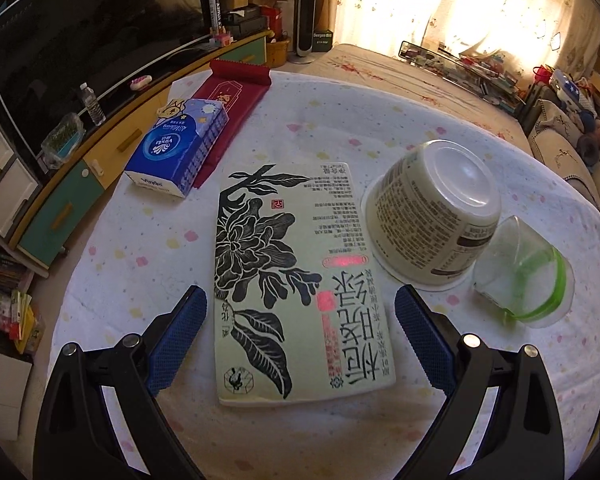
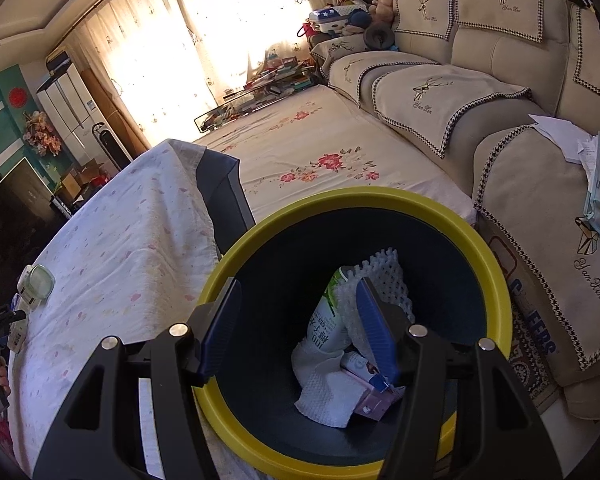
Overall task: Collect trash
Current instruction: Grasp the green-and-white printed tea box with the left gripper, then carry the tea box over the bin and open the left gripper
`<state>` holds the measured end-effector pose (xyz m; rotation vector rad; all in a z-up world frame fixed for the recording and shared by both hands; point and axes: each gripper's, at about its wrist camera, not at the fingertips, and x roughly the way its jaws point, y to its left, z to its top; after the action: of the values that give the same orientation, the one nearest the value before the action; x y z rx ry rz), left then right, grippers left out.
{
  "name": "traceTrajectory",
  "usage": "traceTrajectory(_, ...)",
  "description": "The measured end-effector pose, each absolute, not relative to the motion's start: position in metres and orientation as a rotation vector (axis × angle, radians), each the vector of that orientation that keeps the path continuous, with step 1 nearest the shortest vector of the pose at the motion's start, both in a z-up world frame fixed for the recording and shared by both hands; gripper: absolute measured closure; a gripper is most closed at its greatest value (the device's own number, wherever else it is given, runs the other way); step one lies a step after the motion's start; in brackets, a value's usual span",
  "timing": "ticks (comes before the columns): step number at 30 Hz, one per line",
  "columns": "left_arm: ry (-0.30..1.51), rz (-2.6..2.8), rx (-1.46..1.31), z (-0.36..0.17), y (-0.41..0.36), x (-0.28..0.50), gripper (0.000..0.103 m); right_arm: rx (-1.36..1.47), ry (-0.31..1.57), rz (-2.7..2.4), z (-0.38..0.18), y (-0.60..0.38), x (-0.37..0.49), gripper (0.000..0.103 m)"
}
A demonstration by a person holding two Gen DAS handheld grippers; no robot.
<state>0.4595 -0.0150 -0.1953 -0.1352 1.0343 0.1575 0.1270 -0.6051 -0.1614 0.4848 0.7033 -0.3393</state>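
The left tongs [image 1: 300,336] gape wide around the near end of a flat tea box [image 1: 296,280] on the table [image 1: 140,280]; beyond lie an upturned bowl [image 1: 432,216] and cup [image 1: 520,276]. The right tongs [image 2: 298,328] hang apart, empty, over the bin [image 2: 340,208].

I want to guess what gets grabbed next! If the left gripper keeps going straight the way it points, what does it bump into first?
Probably the flat green tea packet: it lies on the table right between the open fingers of the left gripper. How high the gripper sits above it is hard to tell.
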Motion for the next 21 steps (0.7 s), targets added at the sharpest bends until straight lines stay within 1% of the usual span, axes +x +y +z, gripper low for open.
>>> traceTrajectory(6, 1.051, 0.183, -0.153, -0.200, -0.008, 0.476, 0.009, 0.481, 0.706, -0.328, -0.160, -0.601, 0.130, 0.046)
traceTrajectory(10, 1.053, 0.189, -0.143, -0.199, -0.006, 0.485, 0.022, 0.480, 0.705, -0.327, -0.159, -0.600, 0.130, 0.046)
traceTrajectory(13, 1.048, 0.173, -0.139, -0.197, -0.007, 0.481, 0.029, 0.480, 0.704, -0.325, -0.158, -0.600, 0.130, 0.046)
traceTrajectory(21, 1.030, 0.078, -0.115, -0.197, -0.008, 0.435, 0.030, 0.484, 0.699, -0.315, -0.153, -0.598, 0.125, 0.046)
